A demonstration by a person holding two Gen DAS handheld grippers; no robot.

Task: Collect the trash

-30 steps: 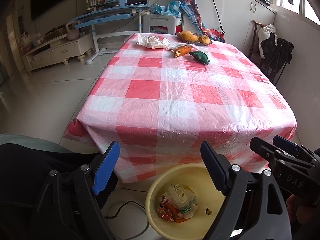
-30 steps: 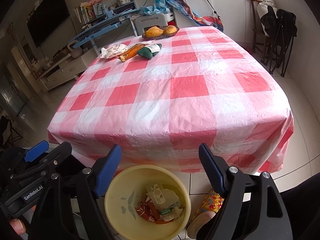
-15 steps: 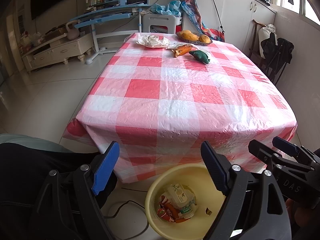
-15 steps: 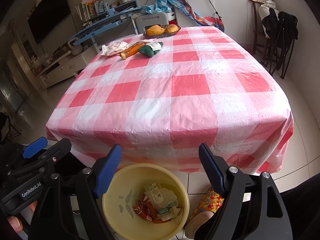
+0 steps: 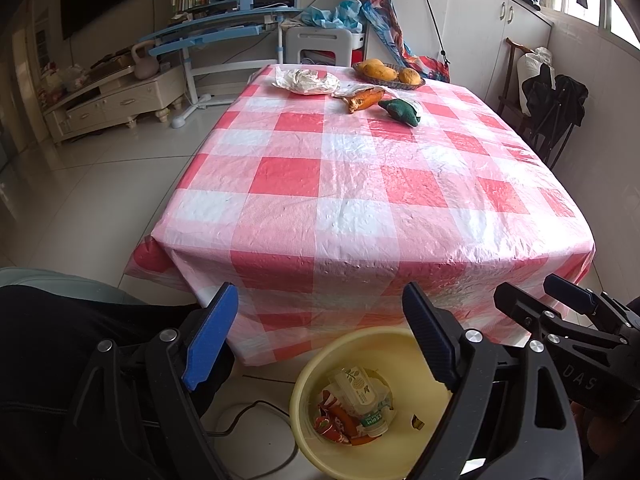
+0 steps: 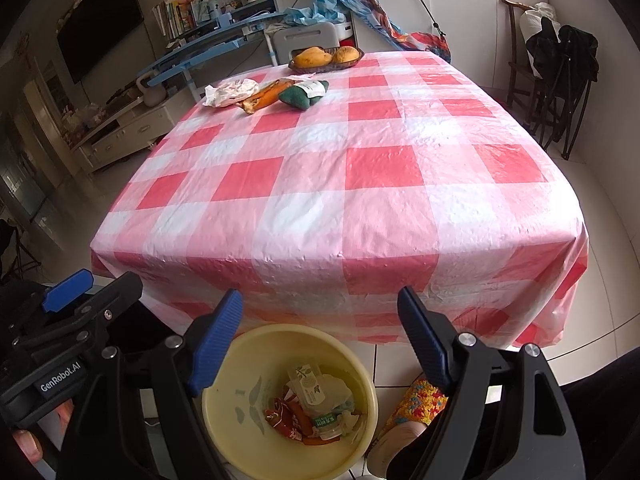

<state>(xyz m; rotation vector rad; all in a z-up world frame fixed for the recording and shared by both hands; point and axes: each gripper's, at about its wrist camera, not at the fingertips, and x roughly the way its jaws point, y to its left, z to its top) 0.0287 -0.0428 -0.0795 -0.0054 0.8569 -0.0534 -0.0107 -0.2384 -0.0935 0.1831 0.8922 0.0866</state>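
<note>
Over the yellow bin point(image 5: 372, 404), both tools hang side by side, pointing down and forward. Left gripper point(image 5: 320, 340): blue pads spread wide, nothing btwn them. Right gripper point(image 6: 320, 340): same story, wide apart, empty. Each shows up at the edge of the other's view, so they sit close together.

Bin's on the floor right under the near table edge, round, smooth plastic, w/ crumpled wrappers and a small bottle already lying in the bottom.

Now the bit that matters: remaining trash lies at the far end of the table point(image 5: 360, 208), well apart from both grippers, straight ahead across the whole checked cloth. Three pieces there: white crumpled paper point(image 5: 306, 81), an orange wrapper point(image 5: 365, 99), a dark green packet point(image 5: 401, 111). From the left view the orange wrapper runs long, slanting from near-left to far-right; green packet is lumpy w/ its long side slanting the other way. In the right view they sit off to the upper left, in the left view about centre, so I'd say the left hand is slightly better lined up; neither is near.

Fruit basket point(image 6: 326, 58) behind them prob. isn't trash. Cloth is thin, glossy, wrinkled plastic; paper looks soft and light, packets crinkly.
</note>
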